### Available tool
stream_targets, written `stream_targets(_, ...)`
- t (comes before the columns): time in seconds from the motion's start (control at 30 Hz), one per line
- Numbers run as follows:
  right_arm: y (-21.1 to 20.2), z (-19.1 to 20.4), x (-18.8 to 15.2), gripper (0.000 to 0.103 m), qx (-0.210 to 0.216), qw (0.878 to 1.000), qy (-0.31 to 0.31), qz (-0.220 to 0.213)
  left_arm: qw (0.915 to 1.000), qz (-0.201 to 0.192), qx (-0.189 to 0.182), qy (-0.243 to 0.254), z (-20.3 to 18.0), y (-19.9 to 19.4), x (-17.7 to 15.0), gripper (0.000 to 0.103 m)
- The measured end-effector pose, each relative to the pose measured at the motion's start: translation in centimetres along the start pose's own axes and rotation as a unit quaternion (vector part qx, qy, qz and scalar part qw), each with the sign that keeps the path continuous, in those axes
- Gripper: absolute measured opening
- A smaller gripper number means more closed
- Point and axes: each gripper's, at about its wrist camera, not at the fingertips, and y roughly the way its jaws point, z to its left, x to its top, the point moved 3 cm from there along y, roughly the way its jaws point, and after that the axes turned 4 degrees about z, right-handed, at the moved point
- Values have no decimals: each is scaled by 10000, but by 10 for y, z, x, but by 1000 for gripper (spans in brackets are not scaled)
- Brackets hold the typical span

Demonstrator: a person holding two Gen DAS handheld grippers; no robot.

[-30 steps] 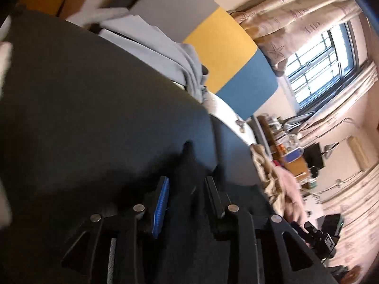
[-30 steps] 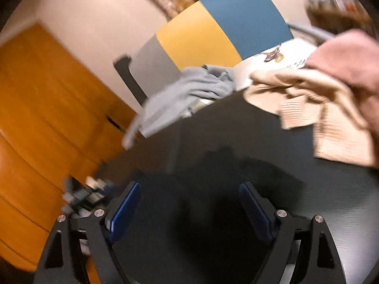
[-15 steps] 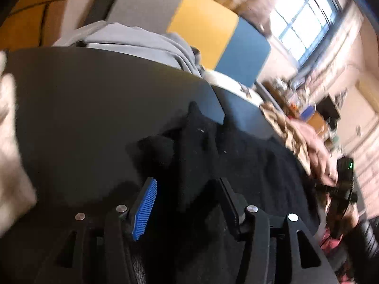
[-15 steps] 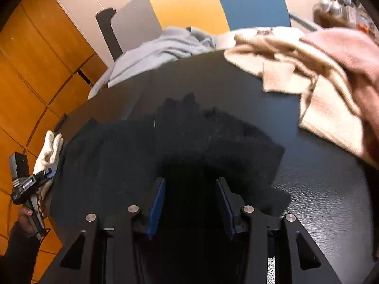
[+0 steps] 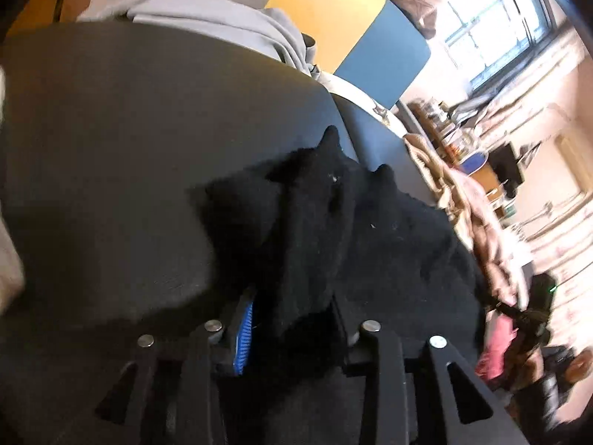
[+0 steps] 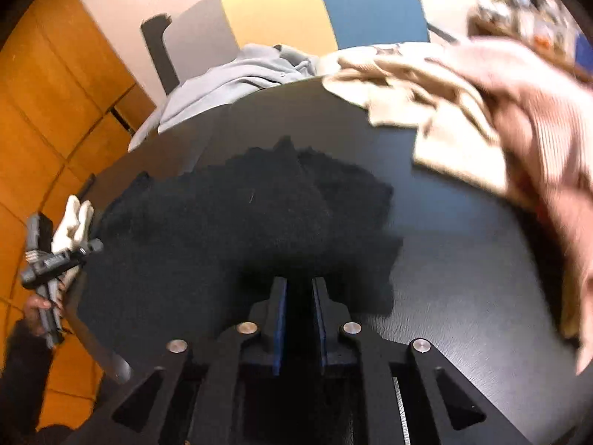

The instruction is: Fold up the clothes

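Evidently working the black knit garment (image 6: 241, 215) with both tools at once. Lies spread and rumpled across the middle of the dark counter (image 6: 463, 259), with one ridge pulled up off the surface. Pinches that ridge in the left claw (image 5: 292, 296), clamped on a thick bunch of cloth, probably to carry a layer across without dropping it. Bites the near edge in the right claw (image 6: 299, 296), closed almost together with only fabric between, likely to lift or pin that side so the edge travels straight. Sets the two grips well apart along the garment, which suits a wide fold rather than a tug at one spot. Leaves the other clothes clear of the work: a grey sweatshirt (image 6: 237, 74) slumped over the far rim, and a beige ribbed knit (image 6: 426, 111) and a pink knit (image 6: 548, 118) heaped together at the right, apart from the black piece. Fits either opening the garment flat or bringing a layer over. Shows no neat folded shape.
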Motion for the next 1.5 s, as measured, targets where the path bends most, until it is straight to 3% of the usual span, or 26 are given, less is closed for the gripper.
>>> stream_targets(0.13,-15,-18,-16,57,389,9971,593,-260,9998,-119,89,134,-4,-16,-11,41)
stream_targets(0.3,-30,-19,-45,58,551,9977,376,-107,9974,22,455,567,-17,-24,-44,40)
stream_targets(0.4,-22,-12,-57,58,463,9988,131,41,9953,13,565,780,-29,-25,-51,31)
stream_targets(0.43,-20,-10,-59,53,444,9990,67,66,9953,67,551,792,-30,-25,-53,28)
stream_targets(0.47,-23,-8,-61,40,434,9990,33,67,9952,119,538,804,-31,-25,-55,19)
stream_targets(0.5,-26,-7,-62,31,424,9991,-1,67,9950,154,534,826,-31,-24,-54,17)
stream_targets(0.53,-29,-5,-63,11,414,9991,-35,68,9957,183,399,820,-32,-26,-53,16)
stream_targets(0.57,-32,-3,-64,5,404,9991,-69,68,9969,158,124,763,-31,-34,-52,16)
stream_targets(0.67,-41,2,-67,5,374,9991,-171,69,9967,-24,-645,492,-26,-63,-49,16)
stream_targets(0.73,-47,5,-69,5,354,9991,-238,70,9965,-9,-789,272,-13,-69,-54,16)
stream_targets(0.83,-51,-3,-86,5,186,9994,-176,220,9979,334,-541,145,1,-49,-66,16)
stream_targets(0.9,-43,-13,-99,5,27,9991,-72,412,9968,546,-582,-77,13,-35,-78,18)
stream_targets(1.0,-36,-20,-110,5,-68,9987,-29,501,9972,205,-667,-286,16,-55,-81,27)
stream_targets(1.07,-43,-19,-109,7,-52,9988,-17,484,9971,64,-752,-83,12,-71,-83,29)
stream_targets(1.2,-65,-22,-102,19,-193,9983,-136,527,9993,-225,-173,227,12,-94,-76,38)
stream_targets(1.27,-78,-22,-84,27,-103,9998,-60,177,9981,-383,138,460,1,-93,-54,42)
stream_targets(1.4,-74,4,-32,38,314,9984,-227,-411,9939,-361,170,1029,-31,-76,-17,55)
stream_targets(1.47,-55,9,-9,53,454,9982,-204,-343,9920,-223,151,1231,-41,-64,1,58)
stream_targets(1.5,-44,10,1,54,500,9983,-166,-243,9913,-140,119,1305,-45,-58,9,58)
